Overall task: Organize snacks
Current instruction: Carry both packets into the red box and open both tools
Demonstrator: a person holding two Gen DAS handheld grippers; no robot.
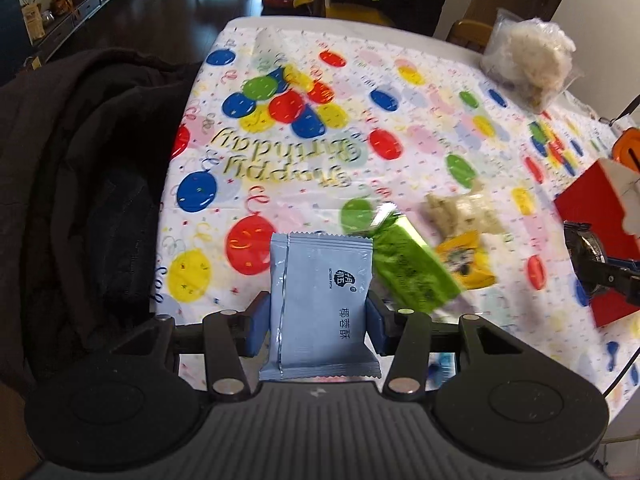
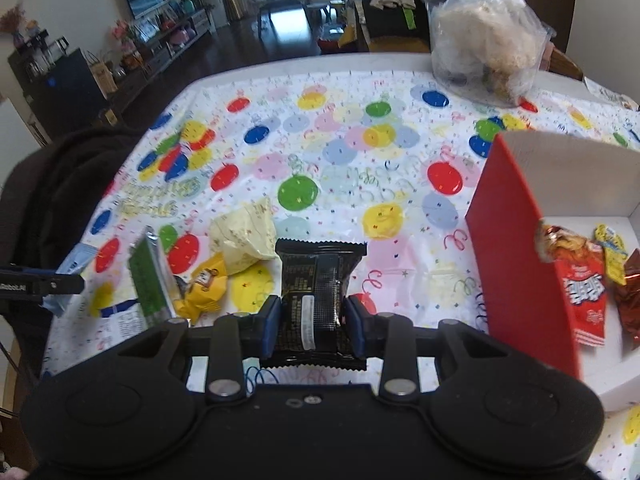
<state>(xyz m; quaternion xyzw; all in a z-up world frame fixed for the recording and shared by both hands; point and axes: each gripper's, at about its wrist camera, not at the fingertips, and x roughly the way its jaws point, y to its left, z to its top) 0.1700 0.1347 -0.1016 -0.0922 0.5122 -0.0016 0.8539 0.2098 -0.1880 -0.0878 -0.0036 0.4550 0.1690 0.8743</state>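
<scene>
My left gripper (image 1: pixel 318 322) is shut on a light blue snack packet (image 1: pixel 320 304), held above the table. My right gripper (image 2: pixel 312 322) is shut on a black snack packet (image 2: pixel 316 292), held above the table just left of the red box (image 2: pixel 516 248). The box holds a red snack bag (image 2: pixel 580 280), a yellow packet (image 2: pixel 610 250) and a brown one (image 2: pixel 630 296). On the table lie a green packet (image 1: pixel 412 268) (image 2: pixel 148 280), a yellow packet (image 1: pixel 466 258) (image 2: pixel 204 284) and a pale cream packet (image 1: pixel 464 212) (image 2: pixel 244 236). The left gripper also shows at the right wrist view's left edge (image 2: pixel 44 284).
The table wears a balloon-print birthday cloth (image 1: pixel 320 140) (image 2: pixel 340 152). A clear plastic bag of pale food (image 1: pixel 528 56) (image 2: pixel 484 44) stands at the far right. A dark coat (image 1: pixel 80 184) hangs on a chair at the table's left. The red box shows at right (image 1: pixel 592 232).
</scene>
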